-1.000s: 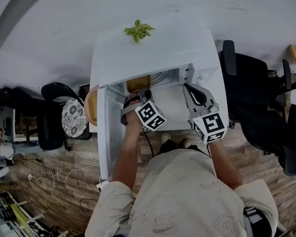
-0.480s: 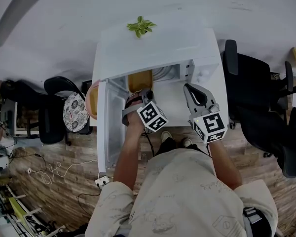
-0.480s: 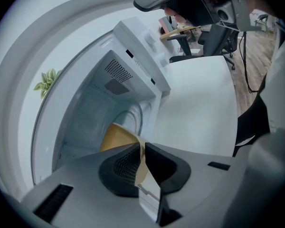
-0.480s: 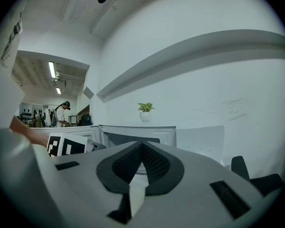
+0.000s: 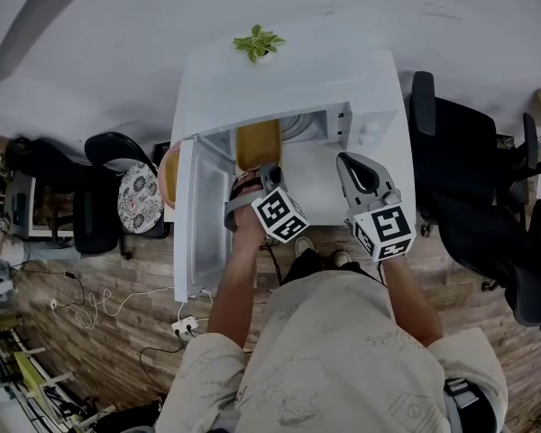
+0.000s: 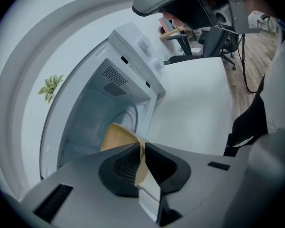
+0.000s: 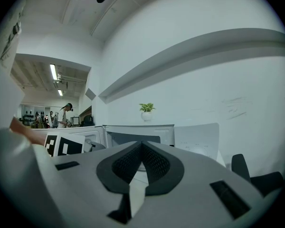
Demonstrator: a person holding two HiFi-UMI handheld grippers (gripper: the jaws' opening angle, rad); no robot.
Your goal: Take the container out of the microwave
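Status of removal: in progress, not complete.

The white microwave oven (image 5: 288,79) stands on the white bench (image 5: 317,201) with its door (image 5: 197,228) swung fully open at its left side. We find the tan rounded container (image 5: 257,144) at the mouth of the microwave, on the door side. We judge it partly out. We cannot tell whether its base has cleared the cavity floor.

The left tongs (image 6: 142,148) are nearly closed, pinching the container's thin wall between the pads. The right tongs (image 5: 350,162) are closed on nothing and hang over the bench in front of the microwave.

Outstanding: draw the container clear of the microwave and set it on the bench in front.
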